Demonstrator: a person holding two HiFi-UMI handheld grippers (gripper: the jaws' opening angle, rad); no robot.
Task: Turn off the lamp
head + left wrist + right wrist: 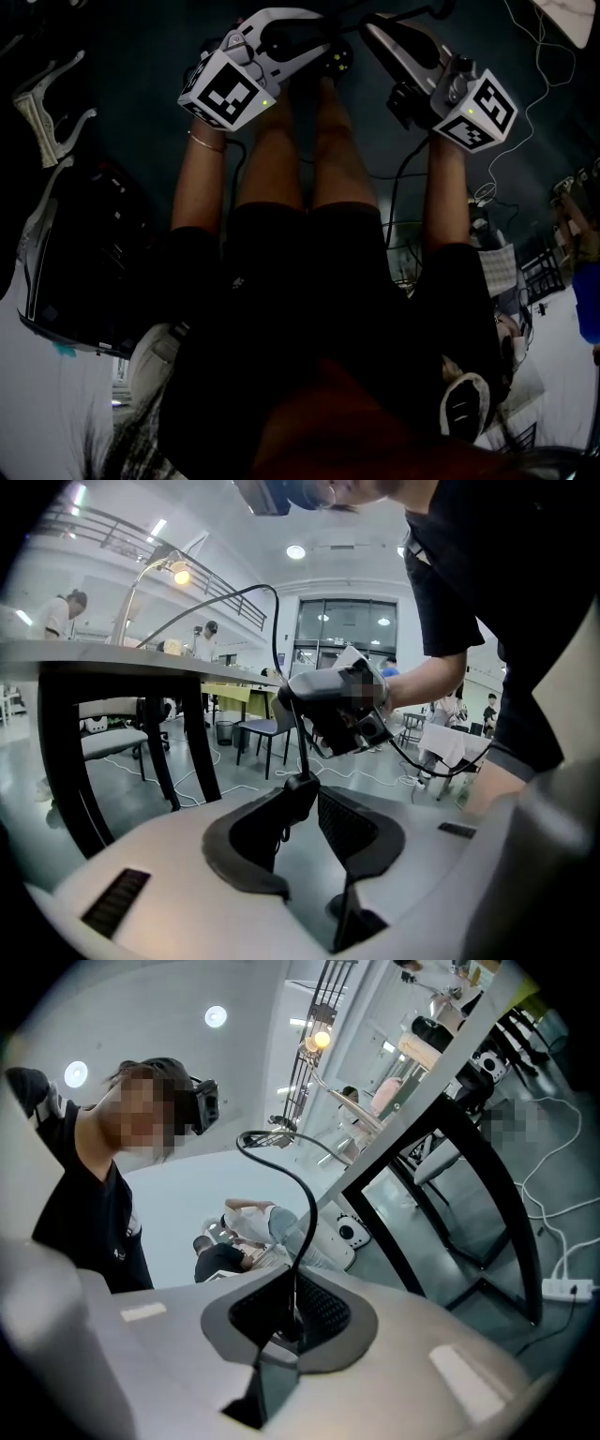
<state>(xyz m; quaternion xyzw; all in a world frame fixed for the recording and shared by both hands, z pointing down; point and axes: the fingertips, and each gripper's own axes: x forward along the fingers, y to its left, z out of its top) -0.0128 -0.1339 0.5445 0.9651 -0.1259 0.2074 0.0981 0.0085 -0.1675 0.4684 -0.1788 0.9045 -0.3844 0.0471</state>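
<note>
The lamp [178,574] stands on the table and is lit; its bulb also glows in the right gripper view, lamp [321,1040]. Its black cord [275,621] hangs down off the table. My left gripper [305,803] is open, with the cord's black inline switch [300,789] between its pads, close to the left pad. My right gripper [295,1312] is shut on the cord [298,1204], which loops up from it. In the left gripper view the right gripper [342,710] hangs just beyond. In the head view the left gripper [328,58] and right gripper [375,28] point together over a dark floor.
The table top [141,658] has black legs [66,752] at the left. A chair [258,728] and other tables stand behind, with people among them. White cables and a power strip [567,1288] lie on the floor. My legs show below in the head view.
</note>
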